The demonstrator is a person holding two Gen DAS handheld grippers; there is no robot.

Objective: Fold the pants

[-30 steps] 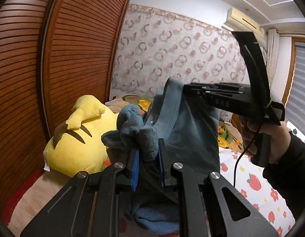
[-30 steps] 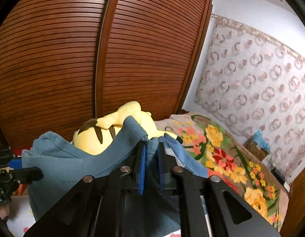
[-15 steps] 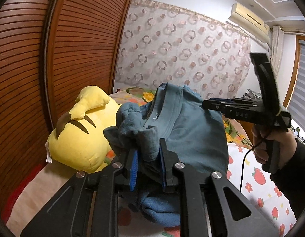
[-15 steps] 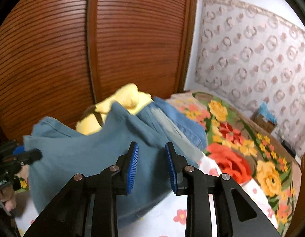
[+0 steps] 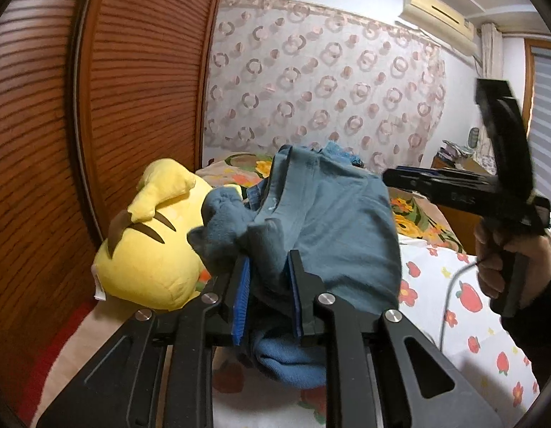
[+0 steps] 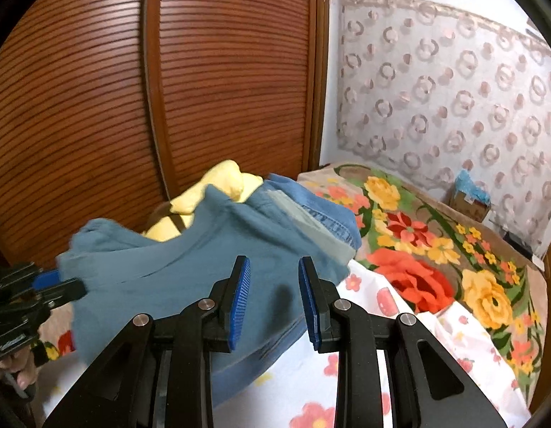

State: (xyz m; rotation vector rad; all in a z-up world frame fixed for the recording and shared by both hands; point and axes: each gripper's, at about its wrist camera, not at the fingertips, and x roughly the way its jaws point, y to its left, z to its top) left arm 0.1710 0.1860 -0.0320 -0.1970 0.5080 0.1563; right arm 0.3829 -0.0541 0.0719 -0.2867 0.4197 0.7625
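Observation:
Blue-grey pants [image 5: 332, 221] hang bunched over the bed; they also show in the right wrist view [image 6: 175, 278]. My left gripper [image 5: 268, 267] is shut on a fold of the pants, its blue pads [image 5: 242, 296] pressing the cloth, and holds them above the sheet. It shows at the left edge of the right wrist view [image 6: 58, 285]. My right gripper [image 6: 273, 278] is open and empty, just above and in front of the pants. In the left wrist view it stands to the right of the cloth [image 5: 393, 178], held by a hand [image 5: 503, 260].
A yellow plush toy [image 5: 150, 249] lies behind the pants against the brown slatted wardrobe [image 6: 204, 89]. A floral blanket [image 6: 436, 249] covers the far bed, and a white sheet [image 5: 464, 306] with a fruit print lies under the pants. A small box [image 6: 469, 199] stands by the wall.
My right gripper has let go of the pants, opened and drawn back to the right. The released side of the pants has dropped. My left gripper keeps its hold.

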